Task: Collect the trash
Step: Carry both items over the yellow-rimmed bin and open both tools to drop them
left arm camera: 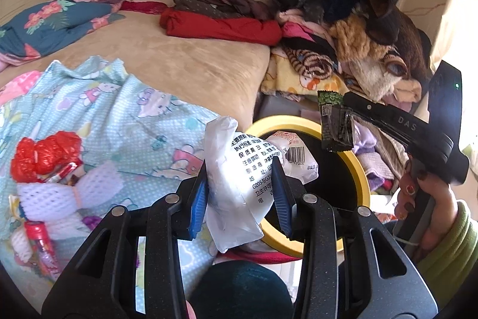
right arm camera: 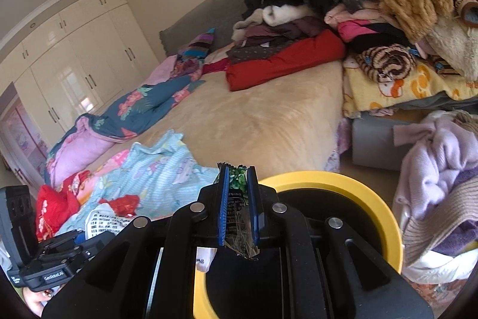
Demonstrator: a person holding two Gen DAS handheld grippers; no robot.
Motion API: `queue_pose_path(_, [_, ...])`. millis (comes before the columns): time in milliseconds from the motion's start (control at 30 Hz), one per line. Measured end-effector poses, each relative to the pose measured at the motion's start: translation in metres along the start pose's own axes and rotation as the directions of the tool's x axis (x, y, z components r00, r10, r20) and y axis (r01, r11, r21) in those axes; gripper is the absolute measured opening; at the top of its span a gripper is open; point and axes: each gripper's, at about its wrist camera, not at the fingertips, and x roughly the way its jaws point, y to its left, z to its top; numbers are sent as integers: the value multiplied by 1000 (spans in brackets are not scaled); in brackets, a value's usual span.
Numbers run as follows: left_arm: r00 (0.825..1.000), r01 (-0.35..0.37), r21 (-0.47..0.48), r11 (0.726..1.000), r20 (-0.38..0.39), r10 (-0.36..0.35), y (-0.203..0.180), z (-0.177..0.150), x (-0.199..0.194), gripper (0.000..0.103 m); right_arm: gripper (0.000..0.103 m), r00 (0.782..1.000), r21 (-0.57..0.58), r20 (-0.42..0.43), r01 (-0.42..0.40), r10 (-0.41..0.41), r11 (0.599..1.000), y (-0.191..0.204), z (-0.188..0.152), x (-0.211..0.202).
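My left gripper is shut on a white plastic wrapper with black print and holds it at the near left rim of a yellow-rimmed black bin. My right gripper is shut on a dark green snack wrapper. It holds the wrapper above the bin's near rim. That wrapper also shows in the left wrist view, over the bin's right side. A white wrapper with a barcode lies inside the bin. More trash lies on the bed at the left: a red plastic bag, white foam netting and a small red-capped bottle.
The bed carries a light blue cartoon sheet, a tan blanket, a floral quilt and a tall pile of clothes. More clothes are heaped right of the bin. White wardrobes line the far wall.
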Motion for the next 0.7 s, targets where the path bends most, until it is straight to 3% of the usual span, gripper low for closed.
queue_pose_path(700, [990,56,108,993,-137,-41,-39,-23,48,32,12,996,80,-43,82,-79,993,-50,-18,11])
